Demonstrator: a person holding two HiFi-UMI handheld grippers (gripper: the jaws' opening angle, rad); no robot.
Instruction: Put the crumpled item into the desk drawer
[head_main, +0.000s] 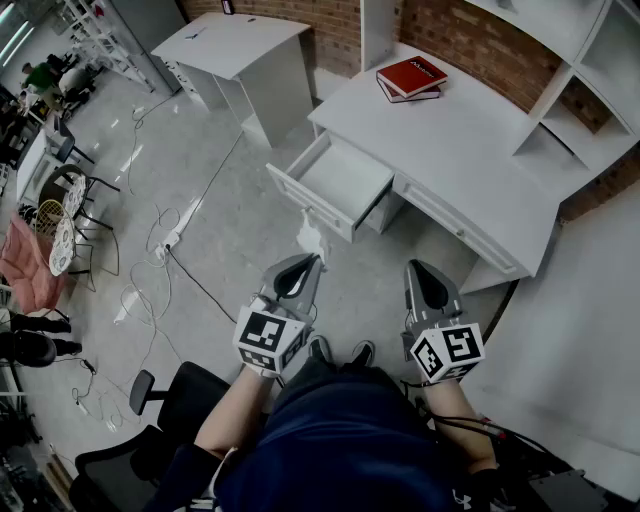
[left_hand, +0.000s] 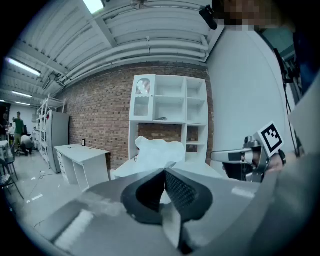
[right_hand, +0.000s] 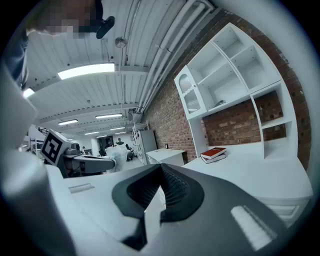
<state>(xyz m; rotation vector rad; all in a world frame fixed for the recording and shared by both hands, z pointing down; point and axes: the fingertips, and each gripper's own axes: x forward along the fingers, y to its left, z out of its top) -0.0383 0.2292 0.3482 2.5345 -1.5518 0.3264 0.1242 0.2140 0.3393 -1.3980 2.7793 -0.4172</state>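
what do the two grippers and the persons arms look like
The left gripper and right gripper match: light grey, tapered two-jaw shells lined with dark ribbed pads. Each carries a white cube printed with black square markers. A thin black cable runs behind the right one. The person wears a dark blue top.

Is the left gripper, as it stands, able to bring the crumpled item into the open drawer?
Probably yes: the left gripper is shut on the crumpled item, the drawer stands open ahead, and nothing lies between them.
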